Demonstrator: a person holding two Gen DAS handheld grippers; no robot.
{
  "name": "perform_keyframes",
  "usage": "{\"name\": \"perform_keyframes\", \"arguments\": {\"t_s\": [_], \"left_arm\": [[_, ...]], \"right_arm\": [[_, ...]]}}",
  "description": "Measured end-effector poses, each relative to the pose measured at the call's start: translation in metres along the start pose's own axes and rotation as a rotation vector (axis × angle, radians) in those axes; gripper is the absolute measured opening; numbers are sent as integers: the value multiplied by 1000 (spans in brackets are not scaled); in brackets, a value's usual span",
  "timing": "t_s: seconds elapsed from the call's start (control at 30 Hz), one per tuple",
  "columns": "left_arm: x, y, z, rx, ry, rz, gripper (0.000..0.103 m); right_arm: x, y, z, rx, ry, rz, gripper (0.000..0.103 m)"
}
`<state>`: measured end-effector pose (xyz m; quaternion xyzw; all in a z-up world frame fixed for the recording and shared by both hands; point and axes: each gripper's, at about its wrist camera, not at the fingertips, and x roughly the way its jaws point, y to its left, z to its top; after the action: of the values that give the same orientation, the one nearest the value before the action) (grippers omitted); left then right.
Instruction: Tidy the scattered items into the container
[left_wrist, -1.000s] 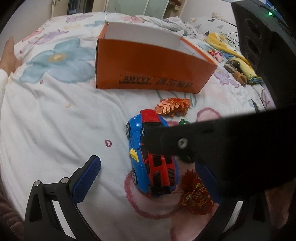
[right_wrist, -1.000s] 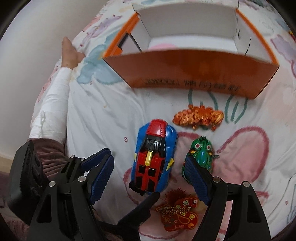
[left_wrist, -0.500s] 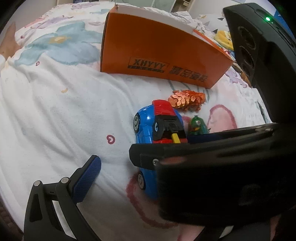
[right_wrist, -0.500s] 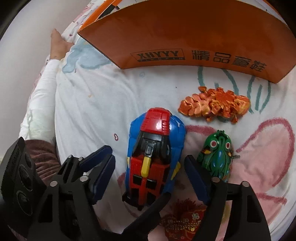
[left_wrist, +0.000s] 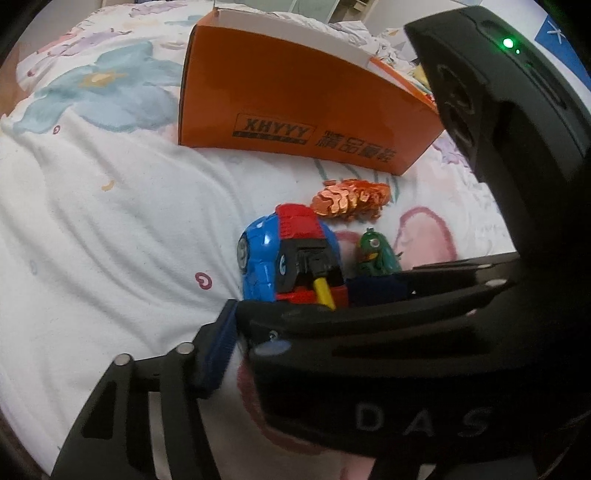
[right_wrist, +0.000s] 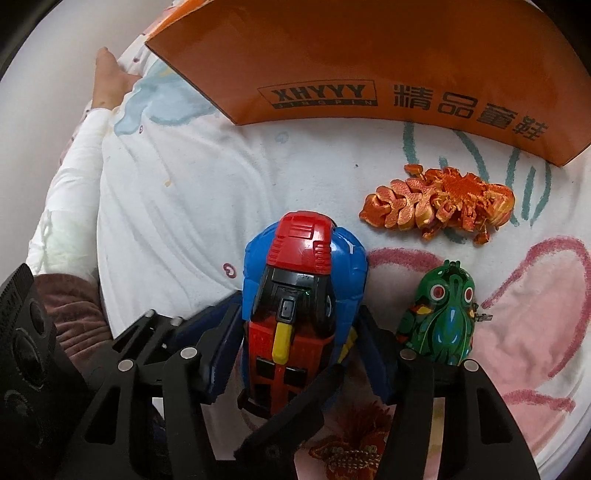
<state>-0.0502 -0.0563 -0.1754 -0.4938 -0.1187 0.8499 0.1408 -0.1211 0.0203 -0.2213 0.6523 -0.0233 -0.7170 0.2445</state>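
Note:
A blue and red toy car (right_wrist: 303, 295) lies on the bedsheet. My right gripper (right_wrist: 295, 350) has closed on the car's sides, both blue pads against it. The car also shows in the left wrist view (left_wrist: 288, 254), partly behind the right gripper's black body. An orange scaly toy (right_wrist: 439, 203), a green frog toy (right_wrist: 443, 317) and a red tasselled ornament (right_wrist: 351, 446) lie close by. The orange box (right_wrist: 369, 62) stands beyond them. My left gripper shows one blue pad (left_wrist: 218, 354); its other finger is hidden.
The bed has a white floral sheet (left_wrist: 92, 221). A person's arm in a white sleeve (right_wrist: 70, 173) rests at the left edge. More toys and clutter lie past the box's right end (left_wrist: 413, 74).
My right gripper moved forward over the car and its fingers closed in on the car's sides. The left gripper moved closer and lower toward the toys.

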Motion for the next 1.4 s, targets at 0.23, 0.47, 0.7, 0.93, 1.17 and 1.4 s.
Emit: {"name": "perform_keyframes", "arguments": {"t_s": [0.23, 0.47, 0.7, 0.93, 1.17, 1.4], "left_arm": [[-5, -2, -5, 12, 1, -5, 55], [-8, -1, -11, 23, 18, 28, 69], [-11, 5, -19, 42, 18, 78, 93], [-2, 15, -14, -9, 4, 47, 103], [-9, 21, -18, 0, -3, 7, 91], [-33, 16, -17, 42, -33, -64, 53]], "right_arm": [[-5, 4, -1, 10, -13, 11, 58], [-8, 4, -4, 22, -13, 32, 57], [-7, 3, -5, 22, -11, 36, 57], [-9, -2, -5, 26, -9, 63, 57], [-12, -2, -7, 20, -7, 93, 58], [-25, 11, -5, -23, -38, 75, 58]]}}
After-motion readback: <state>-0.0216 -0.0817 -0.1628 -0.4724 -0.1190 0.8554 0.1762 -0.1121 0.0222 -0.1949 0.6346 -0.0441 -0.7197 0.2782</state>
